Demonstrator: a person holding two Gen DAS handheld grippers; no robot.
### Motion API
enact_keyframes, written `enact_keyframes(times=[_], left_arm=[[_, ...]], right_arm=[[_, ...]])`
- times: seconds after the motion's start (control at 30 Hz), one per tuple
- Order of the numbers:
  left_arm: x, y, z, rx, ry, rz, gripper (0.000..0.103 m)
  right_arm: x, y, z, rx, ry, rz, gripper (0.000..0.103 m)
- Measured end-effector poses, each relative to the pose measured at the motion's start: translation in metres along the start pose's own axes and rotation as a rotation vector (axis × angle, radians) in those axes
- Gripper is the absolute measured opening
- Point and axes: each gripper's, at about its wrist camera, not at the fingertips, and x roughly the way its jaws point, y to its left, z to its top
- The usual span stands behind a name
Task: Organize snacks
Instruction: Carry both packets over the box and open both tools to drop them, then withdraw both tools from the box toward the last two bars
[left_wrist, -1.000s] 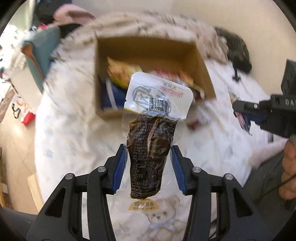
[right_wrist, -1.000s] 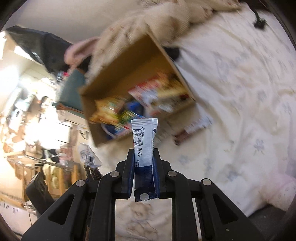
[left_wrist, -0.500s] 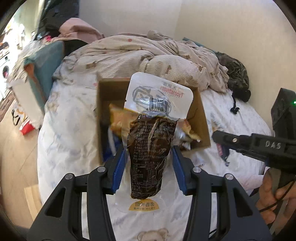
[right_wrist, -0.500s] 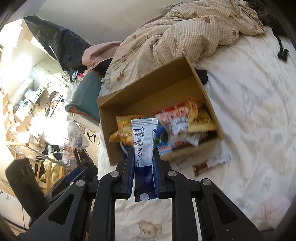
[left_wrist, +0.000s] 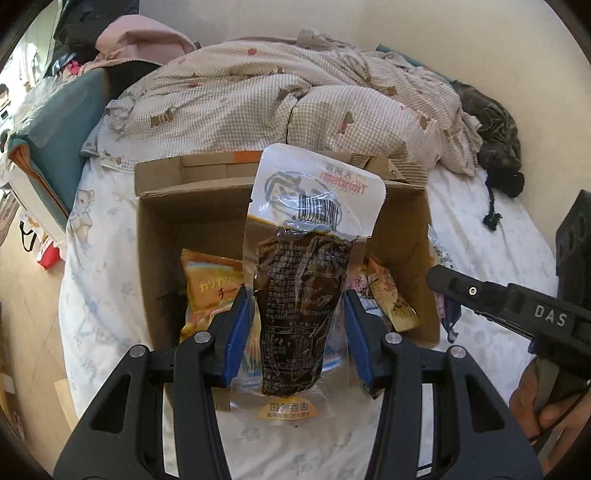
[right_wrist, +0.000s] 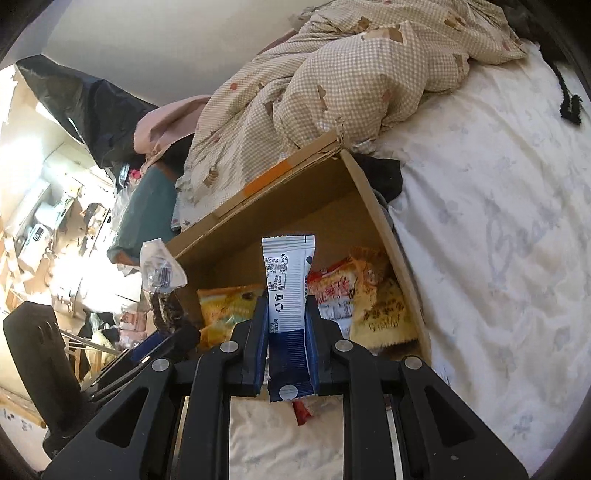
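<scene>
My left gripper (left_wrist: 299, 317) is shut on a clear vacuum pack of dark brown food (left_wrist: 303, 295) with a white barcode top, held upright over the front of an open cardboard box (left_wrist: 155, 229) on the bed. My right gripper (right_wrist: 287, 325) is shut on a white and blue sachet (right_wrist: 288, 280), held just above the same box (right_wrist: 373, 206). Several snack bags lie in the box: an orange one (left_wrist: 210, 284), and red and yellow ones (right_wrist: 369, 295). The right gripper shows at the right of the left wrist view (left_wrist: 517, 306). The dark pack shows at the left of the right wrist view (right_wrist: 162, 280).
A checked beige quilt (left_wrist: 280, 96) is bunched behind the box. A black cord (left_wrist: 495, 206) and dark cloth (left_wrist: 495, 122) lie at the right of the bed. A small red wrapper (right_wrist: 303, 413) lies on the white sheet (right_wrist: 498, 258) before the box. Cluttered floor lies left.
Both grippers have moved forward toward the box, which now looks larger and nearer in both views. Each keeps its hold on its packet.
</scene>
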Motion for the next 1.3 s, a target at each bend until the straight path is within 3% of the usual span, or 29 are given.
enact_keyframes(times=[0.3, 0.53, 0.73, 0.9, 0.97, 1.03, 1.07, 1.1, 1.3], left_arm=[[0.028, -0.003, 0.014, -0.007, 0.058, 0.039, 0.046], [0.043, -0.007, 0.013, -0.004, 0.094, 0.066, 0.048], [0.039, -0.010, 0.014, -0.015, 0.068, 0.123, 0.056], [0.033, -0.011, 0.013, -0.019, 0.059, 0.117, 0.059], [0.026, -0.008, 0.014, -0.037, 0.039, 0.126, 0.065], [0.017, -0.005, 0.016, -0.062, 0.002, 0.128, 0.082], [0.012, -0.004, 0.016, -0.068, -0.021, 0.143, 0.083], [0.008, -0.004, 0.016, -0.065, -0.037, 0.158, 0.083], [-0.021, -0.007, 0.015, -0.014, -0.147, 0.177, 0.084]], right_arm=[[0.022, -0.001, 0.016, -0.014, 0.033, -0.080, 0.019], [0.044, -0.023, 0.009, 0.084, 0.111, -0.105, 0.019], [0.042, -0.028, 0.012, 0.126, 0.105, -0.084, 0.022], [0.039, -0.037, 0.014, 0.216, 0.095, -0.004, 0.023], [0.037, -0.035, 0.016, 0.219, 0.088, 0.017, 0.024], [0.034, -0.033, 0.017, 0.221, 0.073, 0.036, 0.045], [0.031, -0.032, 0.017, 0.223, 0.056, 0.046, 0.062], [0.028, -0.031, 0.018, 0.225, 0.038, 0.053, 0.069], [0.013, -0.026, 0.024, 0.210, -0.030, 0.086, 0.070]])
